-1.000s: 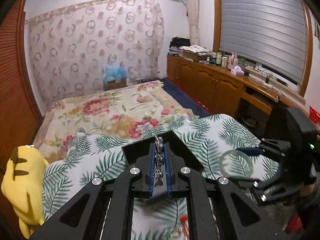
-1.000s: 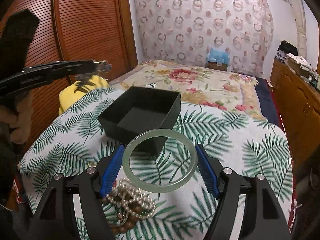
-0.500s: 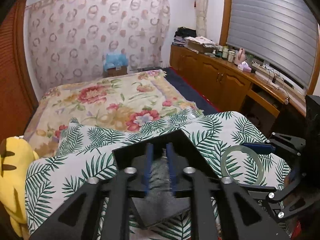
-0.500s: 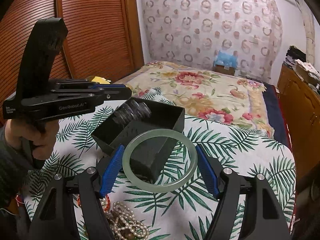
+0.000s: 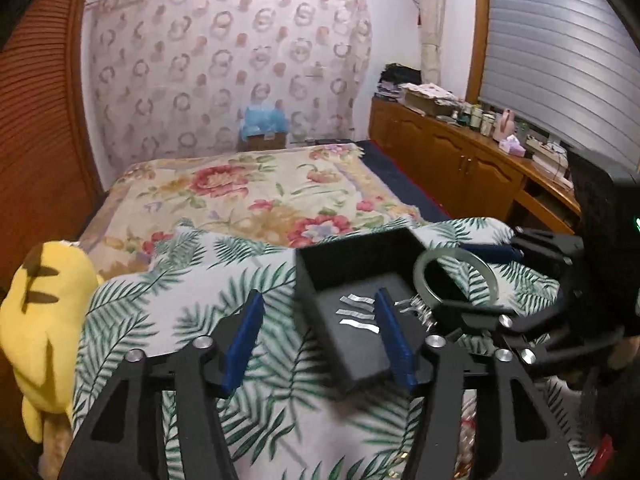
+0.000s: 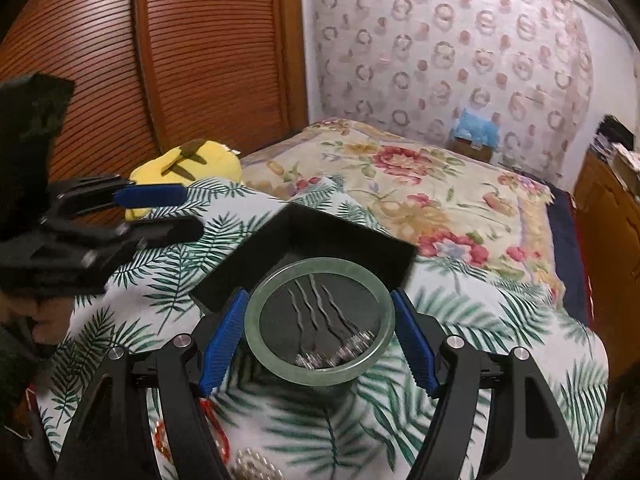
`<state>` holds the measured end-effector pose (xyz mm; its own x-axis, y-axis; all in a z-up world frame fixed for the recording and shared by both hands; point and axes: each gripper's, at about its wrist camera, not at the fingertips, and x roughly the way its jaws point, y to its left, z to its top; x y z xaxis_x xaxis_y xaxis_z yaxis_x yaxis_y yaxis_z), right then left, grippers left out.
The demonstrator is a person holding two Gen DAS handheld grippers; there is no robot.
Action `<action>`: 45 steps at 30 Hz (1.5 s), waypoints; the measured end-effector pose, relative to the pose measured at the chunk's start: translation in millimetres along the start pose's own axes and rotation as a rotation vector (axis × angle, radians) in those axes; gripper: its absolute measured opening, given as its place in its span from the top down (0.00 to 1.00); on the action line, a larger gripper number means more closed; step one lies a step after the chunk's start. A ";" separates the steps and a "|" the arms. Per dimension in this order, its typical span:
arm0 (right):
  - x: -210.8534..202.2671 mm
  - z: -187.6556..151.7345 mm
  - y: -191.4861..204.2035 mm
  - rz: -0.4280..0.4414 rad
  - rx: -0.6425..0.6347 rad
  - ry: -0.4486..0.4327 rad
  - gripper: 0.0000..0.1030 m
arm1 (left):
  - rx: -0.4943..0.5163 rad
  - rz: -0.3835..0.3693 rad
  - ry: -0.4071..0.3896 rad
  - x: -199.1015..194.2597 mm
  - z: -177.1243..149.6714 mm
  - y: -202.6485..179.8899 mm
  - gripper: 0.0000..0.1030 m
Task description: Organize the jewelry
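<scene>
One bangle (image 6: 318,320), one box (image 6: 344,236), three hairpins (image 6: 316,312)

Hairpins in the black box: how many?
3. The wavy hairpins lie side by side on the floor of the black box, seen through the jade bangle that the right gripper holds. The left wrist view also shows three. More may be hidden.

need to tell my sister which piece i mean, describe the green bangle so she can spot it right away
On the palm-leaf cloth covering the table sits an open black box. Right over its near edge, the right gripper holds a ring between its blue pads. That jade bangle is smooth, pale green and rigid, unlike the thin wavy hairpins in the box.
</scene>
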<state>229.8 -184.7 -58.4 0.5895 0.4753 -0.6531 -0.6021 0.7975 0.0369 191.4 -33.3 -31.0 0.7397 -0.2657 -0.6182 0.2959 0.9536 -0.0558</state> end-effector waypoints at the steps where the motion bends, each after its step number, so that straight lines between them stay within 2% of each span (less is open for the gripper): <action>1: 5.2 2.4 3.0 0.001 -0.009 0.007 0.28 | -0.004 0.010 0.004 -1.1 -3.5 2.5 0.43; 2: 11.4 5.0 6.6 0.001 -0.022 0.013 0.28 | -0.008 0.017 0.008 -2.0 -6.6 5.0 0.41; 4: 21.3 8.8 10.6 0.001 -0.038 0.028 0.28 | -0.019 0.026 0.013 -4.3 -13.0 10.8 0.32; 10: 43.6 8.6 18.6 -0.011 -0.054 0.086 0.28 | -0.033 0.045 0.033 -10.3 -29.8 22.3 0.26; 19: 51.3 8.8 20.7 -0.019 -0.055 0.108 0.27 | -0.043 0.041 0.063 -17.3 -52.8 24.0 0.23; 24: 39.3 10.0 21.6 -0.036 -0.048 0.085 0.24 | -0.042 0.033 0.066 -23.3 -59.8 20.4 0.22; 31: -8.8 -2.7 21.7 -0.066 -0.028 0.025 0.25 | -0.029 0.011 0.060 -33.8 -72.1 7.8 0.21; 35: -36.4 -20.1 23.6 -0.078 -0.020 0.018 0.37 | -0.012 -0.008 0.053 -40.7 -80.0 -3.7 0.21; 37: -44.7 -28.9 25.2 -0.081 -0.019 0.021 0.52 | -0.005 -0.018 0.049 -44.4 -84.2 -9.3 0.21; 40: -57.7 -46.3 21.4 -0.099 0.004 0.037 0.58 | 0.001 -0.031 0.047 -48.1 -89.3 -16.0 0.20; 45: -79.8 -77.3 11.5 -0.126 0.061 0.053 0.62 | 0.012 -0.040 0.039 -58.4 -101.2 -27.4 0.19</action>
<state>134.2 -242.2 -64.4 0.6284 0.3508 -0.6943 -0.4903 0.8715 -0.0035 78.9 -29.6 -72.6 0.7030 -0.2980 -0.6457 0.3324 0.9404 -0.0720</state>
